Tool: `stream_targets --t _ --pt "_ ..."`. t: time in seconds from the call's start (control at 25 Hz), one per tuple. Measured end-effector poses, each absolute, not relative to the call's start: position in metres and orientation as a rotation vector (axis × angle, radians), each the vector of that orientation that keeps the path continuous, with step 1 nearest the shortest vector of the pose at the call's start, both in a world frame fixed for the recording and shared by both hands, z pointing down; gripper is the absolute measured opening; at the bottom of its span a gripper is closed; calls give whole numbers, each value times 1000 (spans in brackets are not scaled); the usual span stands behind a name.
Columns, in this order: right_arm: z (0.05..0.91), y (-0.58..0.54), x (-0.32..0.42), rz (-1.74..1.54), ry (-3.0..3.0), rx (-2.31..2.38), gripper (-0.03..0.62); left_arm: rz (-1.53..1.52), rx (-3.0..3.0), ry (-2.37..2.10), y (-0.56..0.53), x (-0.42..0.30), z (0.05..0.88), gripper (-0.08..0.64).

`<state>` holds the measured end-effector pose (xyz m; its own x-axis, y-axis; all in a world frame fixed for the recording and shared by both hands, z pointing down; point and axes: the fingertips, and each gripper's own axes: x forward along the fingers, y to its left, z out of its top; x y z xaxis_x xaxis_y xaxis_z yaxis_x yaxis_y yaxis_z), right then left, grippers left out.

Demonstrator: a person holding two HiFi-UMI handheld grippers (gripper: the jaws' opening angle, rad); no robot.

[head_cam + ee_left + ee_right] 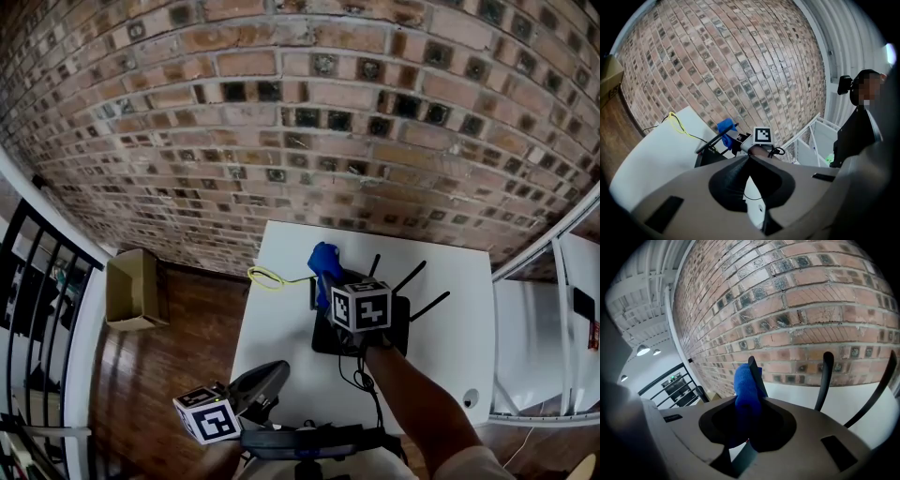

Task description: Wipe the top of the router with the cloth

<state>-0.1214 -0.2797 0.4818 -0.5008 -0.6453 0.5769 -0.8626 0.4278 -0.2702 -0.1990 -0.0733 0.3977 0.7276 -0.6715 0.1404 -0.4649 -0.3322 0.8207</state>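
**Item: router-wiping task, state at this moment**

- **Table** (281,375): white, set against a brick wall (300,112).
- **Router** (323,337): black, flat on the table near its middle. Its antennas (410,277) rise from the far edge, toward 12 to 2 o'clock.
- **Cloth** (325,265): blue, bunched, at about 11 o'clock of the router, over its far-left corner. In the right gripper view the cloth (746,394) stands up against one antenna.
- **Right tongs** (326,283): over the router, pinching the cloth in a tight wad between both jaws.
- **Left tongs** (270,377): at 7 o'clock of the router, near the table's front edge, well apart from it. They are pressed together with nothing between them.
- **Yellow cable** (267,277): looped on the table at 10 o'clock of the router.
- **Cardboard box** (131,289): on the wooden floor at 9 o'clock of the table.

**Progress:** The cloth is gripped and brought to the router, so pickup is done. The marker cube hides the contact, so whether the cloth actually presses on the top cannot be told. The cloth seems to be at one corner only. No wiped and unwiped areas can be distinguished. As judged, the sweep across most of the top is left to do.
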Motion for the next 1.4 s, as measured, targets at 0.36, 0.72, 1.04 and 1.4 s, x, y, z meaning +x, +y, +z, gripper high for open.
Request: stream_targets --t 0.36,0.72,1.04,1.4 --pt "520 -275 -115 851 -2201 1309 110 -259 1973 -862 -70 -200 402 17" --pt "547 -269 -108 895 -2121 1314 110 -297 1983 -876 -72 -201 396 17" --pt "567 -264 -105 927 -2064 1301 110 -295 1982 -883 -69 -203 397 17" --pt "596 -257 -99 937 -1988 1275 110 -299 1996 -919 -67 -209 394 17"
